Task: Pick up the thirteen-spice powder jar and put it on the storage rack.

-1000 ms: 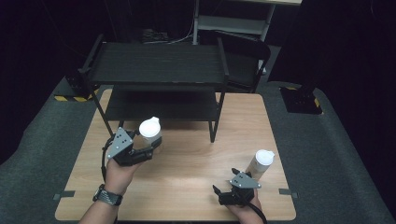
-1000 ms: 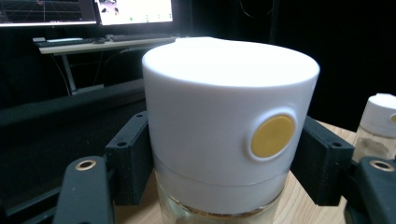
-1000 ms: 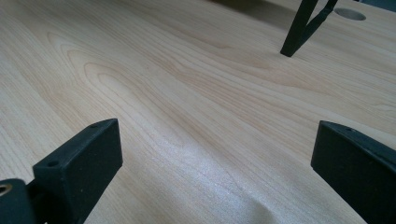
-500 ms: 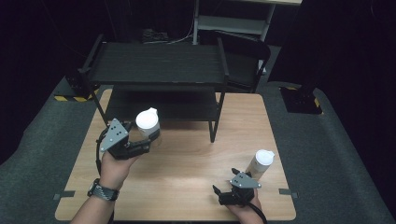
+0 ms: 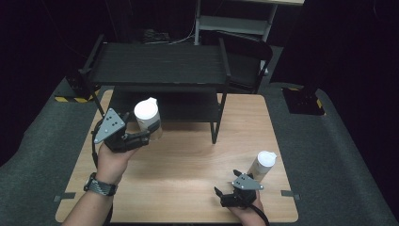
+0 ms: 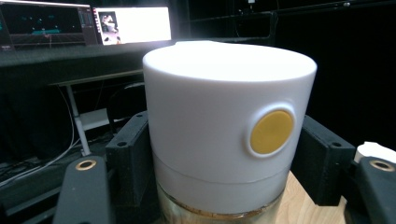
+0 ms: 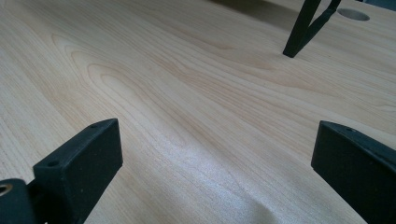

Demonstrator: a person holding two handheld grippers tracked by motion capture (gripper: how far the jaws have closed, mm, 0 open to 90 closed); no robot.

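Jaws of my left gripper (image 5: 147, 136) pinch a white-capped bottle (image 5: 148, 117), pads pressed on both sides just under the cap; in the left gripper view the cap's yellow dot (image 6: 271, 132) faces me. Bottle sits left of centre in the high view, held clear of the wooden table (image 5: 188, 165), in front of the black shelf rack (image 5: 160, 63). Right gripper (image 5: 234, 182), lower right, jaws spread with nothing between, bare tabletop beyond them. Second white-capped bottle (image 5: 262, 165) stands upright on the table just beside that gripper, untouched.
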